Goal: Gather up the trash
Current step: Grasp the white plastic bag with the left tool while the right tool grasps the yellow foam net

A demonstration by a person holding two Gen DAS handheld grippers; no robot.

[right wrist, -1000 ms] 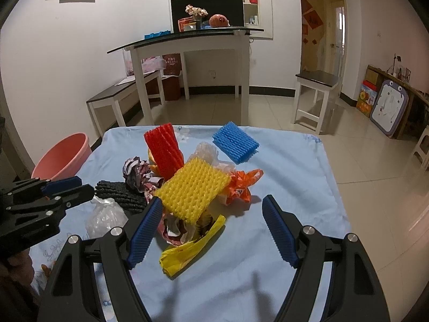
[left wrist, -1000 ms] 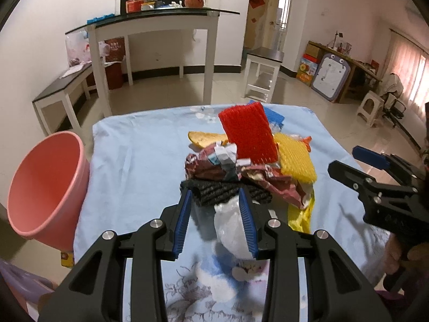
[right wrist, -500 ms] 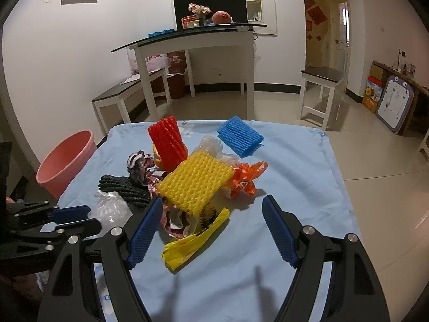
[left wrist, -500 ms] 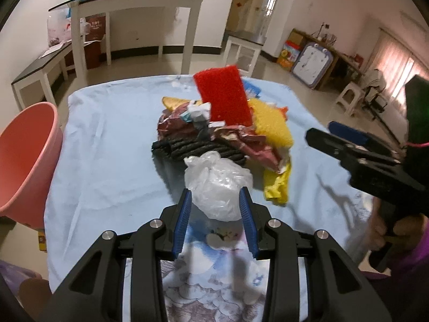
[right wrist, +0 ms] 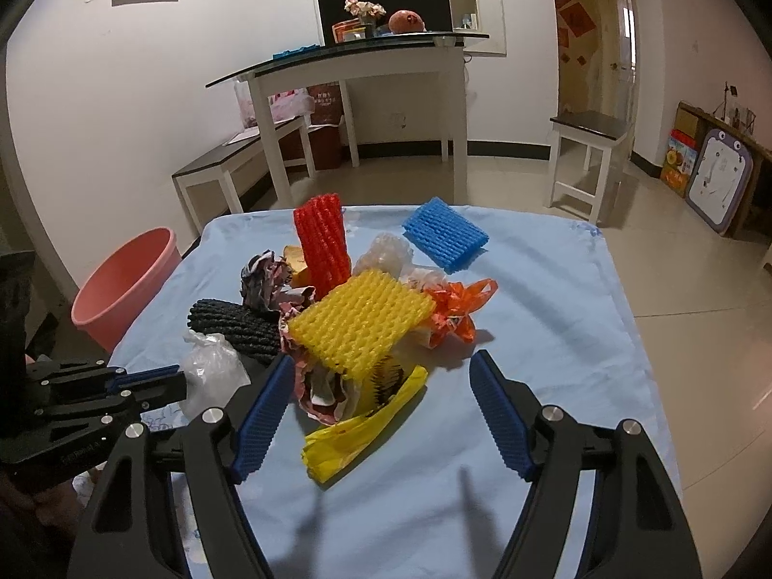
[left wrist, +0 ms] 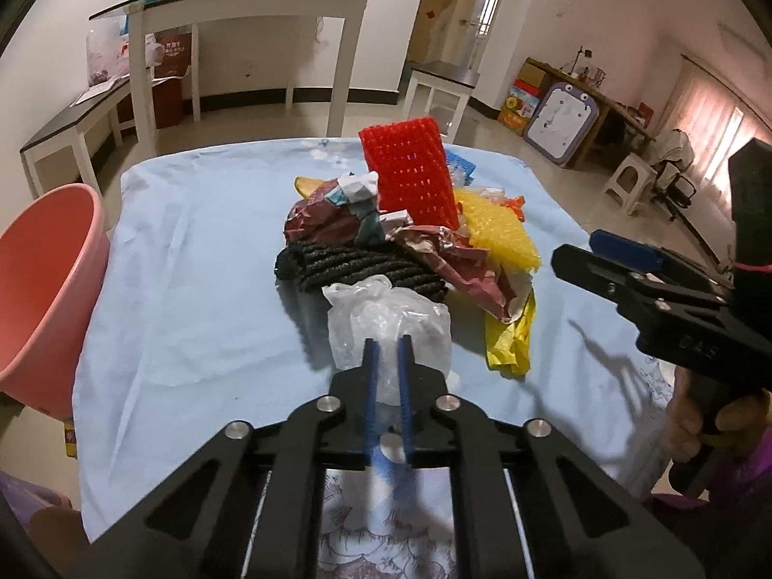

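Left wrist view has the left hand-held gripper (left wrist: 386, 342) pinched nearly closed on a crumpled clear plastic bag (left wrist: 388, 323), which sits at the near edge of the trash pile on the desk (left wrist: 202, 260) with its light blue cloth. Right behind the bag is a black foam net (left wrist: 357, 265), then crumpled reddish paper (left wrist: 333, 222), a red foam net (left wrist: 415, 178) standing upright, and a yellow foam net (left wrist: 502, 234) off to the right. A yellow plastic bag (left wrist: 511, 337) trails off the pile toward the camera. The pink bucket (left wrist: 43, 289) is on the floor just off the desk's left edge. From the right wrist view, the right hand-held gripper (right wrist: 381, 415) is wide open with nothing in it, hovering over the near side of the pile, with a blue foam net (right wrist: 444, 234) lying apart at the back and an orange plastic bag (right wrist: 456, 311) beside the yellow net.
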